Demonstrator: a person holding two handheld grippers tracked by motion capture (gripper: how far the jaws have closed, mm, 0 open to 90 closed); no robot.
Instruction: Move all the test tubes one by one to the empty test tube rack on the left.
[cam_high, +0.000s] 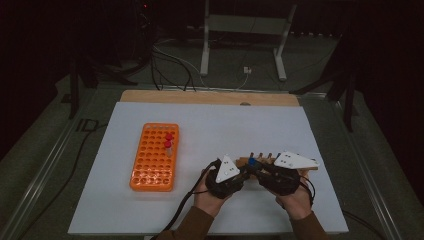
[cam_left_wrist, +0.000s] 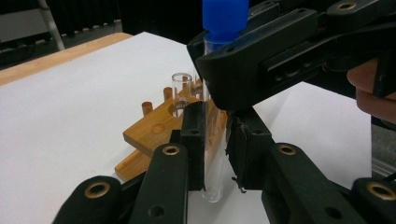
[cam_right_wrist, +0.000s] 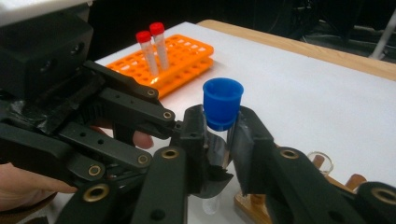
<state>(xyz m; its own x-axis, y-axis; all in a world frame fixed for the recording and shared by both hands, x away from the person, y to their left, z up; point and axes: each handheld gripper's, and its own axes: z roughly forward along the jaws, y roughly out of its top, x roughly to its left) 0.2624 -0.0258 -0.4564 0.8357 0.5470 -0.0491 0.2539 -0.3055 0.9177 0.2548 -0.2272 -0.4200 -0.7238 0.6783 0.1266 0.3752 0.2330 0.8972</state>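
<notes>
A glass tube with a blue cap stands upright between both grippers, just in front of a wooden rack. My left gripper is shut on the tube's clear lower body, its rounded bottom hanging free below the pads. My right gripper flanks the same tube just under the cap, and a thin gap shows beside one pad. In the high view the left gripper and the right gripper meet tip to tip.
The wooden rack holds an empty open glass tube. An orange rack with two red-capped tubes stands to the left on the white mat. The table's wooden edge runs along the back.
</notes>
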